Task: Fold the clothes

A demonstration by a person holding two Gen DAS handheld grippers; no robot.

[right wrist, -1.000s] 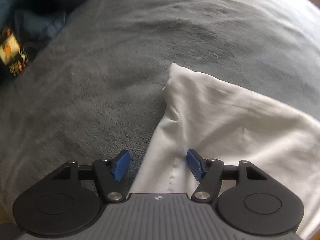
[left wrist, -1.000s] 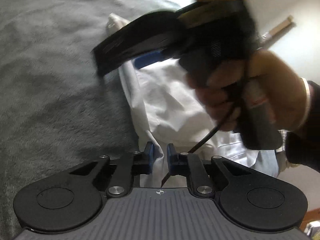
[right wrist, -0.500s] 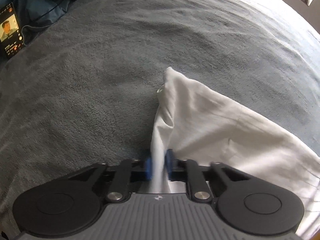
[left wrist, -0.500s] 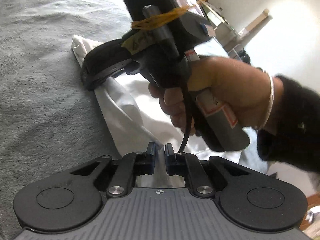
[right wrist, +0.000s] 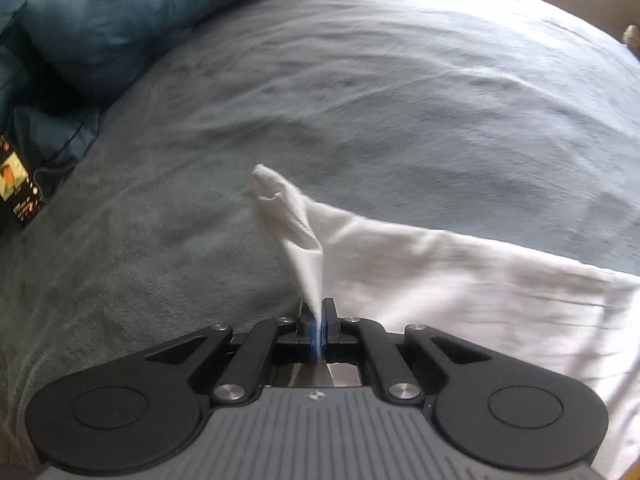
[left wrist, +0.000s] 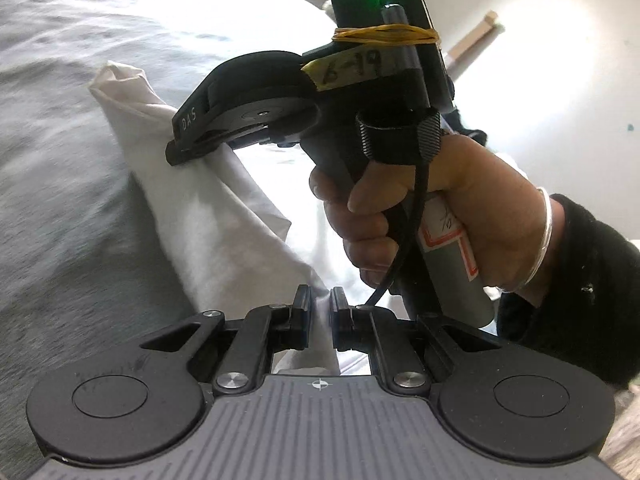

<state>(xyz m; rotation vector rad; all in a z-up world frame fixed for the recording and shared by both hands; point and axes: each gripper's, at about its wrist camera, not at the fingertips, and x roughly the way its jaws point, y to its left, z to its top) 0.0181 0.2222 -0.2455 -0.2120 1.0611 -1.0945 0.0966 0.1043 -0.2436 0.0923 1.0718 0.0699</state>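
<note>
Left tool [left wrist: 319,307], bottom centre of its own view: jaws nearly together, white cloth pinched between the pads. Right tool [right wrist: 319,320], bottom centre of its view: jaws pressed tight on a gathered ridge of the same cloth. In the left view the right tool sits mid-frame, gripped by a hand [left wrist: 436,216] with a bangle and dark sleeve.

White garment [right wrist: 460,280] lies on the grey bed cover [right wrist: 360,80], lower right of the right view; its pinched corner [right wrist: 276,196] stands up off the bed, frame centre. Exact type of garment cannot be told. Blue pillow [right wrist: 92,28] upper left, phone [right wrist: 16,184] at the left edge.

Step in hand, by judgement: edge held at two points, ready to carry over for a fold. To do it well: keep both grips level, hold the edge taut between them, carry it across so the layers meet squarely, lay down before letting go. Slack between the tools would likely leave a crooked crease.

Writing: "DAS" on the right tool's body; handwritten "6-19" on a yellow tape tag [left wrist: 352,70], upper centre of the left view. Red-edged label on the handle, unreadable.
</note>
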